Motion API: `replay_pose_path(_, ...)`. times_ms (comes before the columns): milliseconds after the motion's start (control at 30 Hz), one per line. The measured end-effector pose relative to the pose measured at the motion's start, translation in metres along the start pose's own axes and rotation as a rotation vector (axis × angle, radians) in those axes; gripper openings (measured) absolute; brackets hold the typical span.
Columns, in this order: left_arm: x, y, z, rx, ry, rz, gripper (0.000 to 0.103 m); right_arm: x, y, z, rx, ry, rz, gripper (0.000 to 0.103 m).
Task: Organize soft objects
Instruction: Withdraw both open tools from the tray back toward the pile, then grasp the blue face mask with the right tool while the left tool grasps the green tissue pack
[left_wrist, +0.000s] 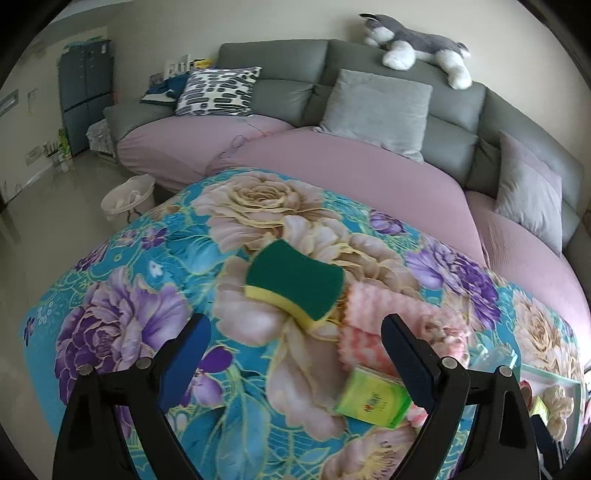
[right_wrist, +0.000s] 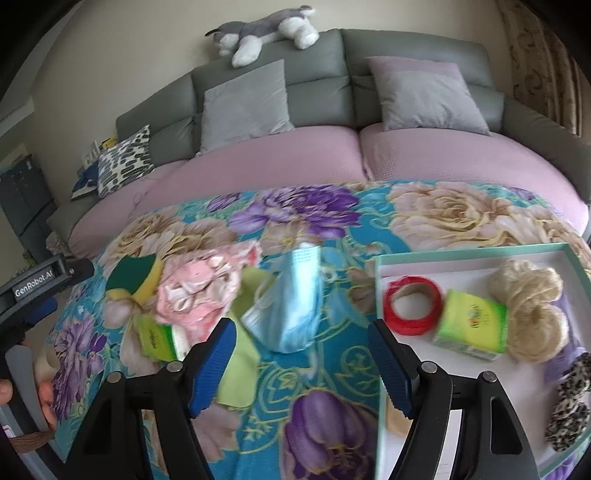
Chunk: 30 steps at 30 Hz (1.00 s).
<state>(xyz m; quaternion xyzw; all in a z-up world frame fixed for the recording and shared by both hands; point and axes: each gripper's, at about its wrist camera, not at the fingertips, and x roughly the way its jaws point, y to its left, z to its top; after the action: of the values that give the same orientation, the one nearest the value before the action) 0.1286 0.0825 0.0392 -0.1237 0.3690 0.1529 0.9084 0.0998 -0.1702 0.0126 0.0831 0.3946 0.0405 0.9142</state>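
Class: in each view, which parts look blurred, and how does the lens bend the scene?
Left wrist view: green packet smeared, sponge fairly sharp, sofa bowed. Right wrist view: face mask and pink cloth blurred, tray edges curved.

Grey sofa (left_wrist: 402, 70) with lilac seats against a cream wall (left_wrist: 280, 22).

"GenRobot.AI" on the left hand-held gripper (right_wrist: 37, 291), tissue pack (right_wrist: 471, 321) print unreadable

A grey sofa (left_wrist: 388, 74) with mauve seat covers stands behind the floral-clothed surface (left_wrist: 122, 295). A plush husky (left_wrist: 417, 48) lies along its backrest, above grey cushions (left_wrist: 376, 107) and a black-and-white patterned cushion (left_wrist: 218, 90). On the floor stands what may be a small white basket (left_wrist: 127, 197).
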Motion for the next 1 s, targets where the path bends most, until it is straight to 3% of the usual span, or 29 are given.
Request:
replay_pose_path(300,0.002,0.024,-0.002,-0.037,-0.029,0.0,0.095,0.017,0.028,-0.005,-0.027,0.033,0.034,0.077)
replay_pose_path(533,0.014,0.022,-0.006,-0.02,0.035,-0.057,0.095,0.027,0.021,-0.002,-0.003,0.042,0.021,0.076)
replay_pose_path(733,0.034,0.005,-0.018,0.057,0.15,-0.128,0.095,0.035,0.009,0.001,0.028,0.05,0.006,0.065)
replay_pose_path(800,0.037,-0.004,-0.022,0.106,0.171,-0.123,0.095,0.038,0.007,0.001,0.034,0.058,0.006,0.057)
replay_pose_path(1000,0.042,-0.016,-0.03,0.176,0.223,-0.153,0.095,0.046,0.006,0.0,0.037,0.08,0.023,0.048)
